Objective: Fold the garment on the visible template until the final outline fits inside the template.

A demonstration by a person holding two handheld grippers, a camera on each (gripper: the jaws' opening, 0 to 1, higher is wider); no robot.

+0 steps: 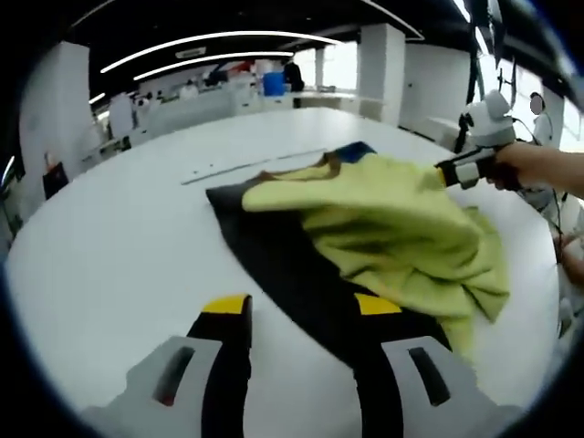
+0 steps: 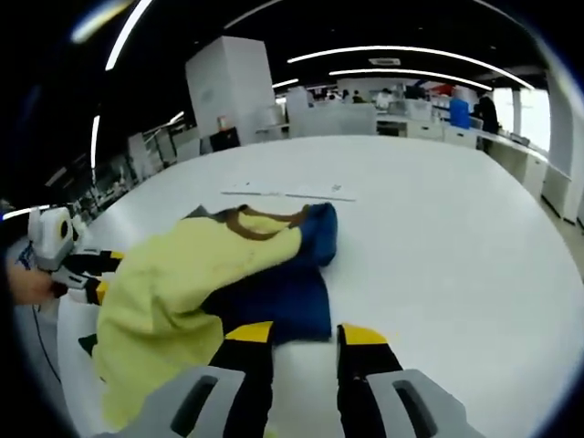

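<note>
Yellow-tipped jaws of my left gripper (image 1: 294, 308) stand parted and empty above the white table (image 1: 109, 246), nearest the camera. Beyond them lies the dark template (image 1: 283, 265), carrying the yellow-green garment (image 1: 392, 228), bunched and spilling past its edge. Farthest, my right gripper (image 1: 453, 172) touches the garment's far hem; I cannot tell its grasp. I judge folding is midway; next, seize a free edge and draw it inward.

No legible txt anywhere.
</note>
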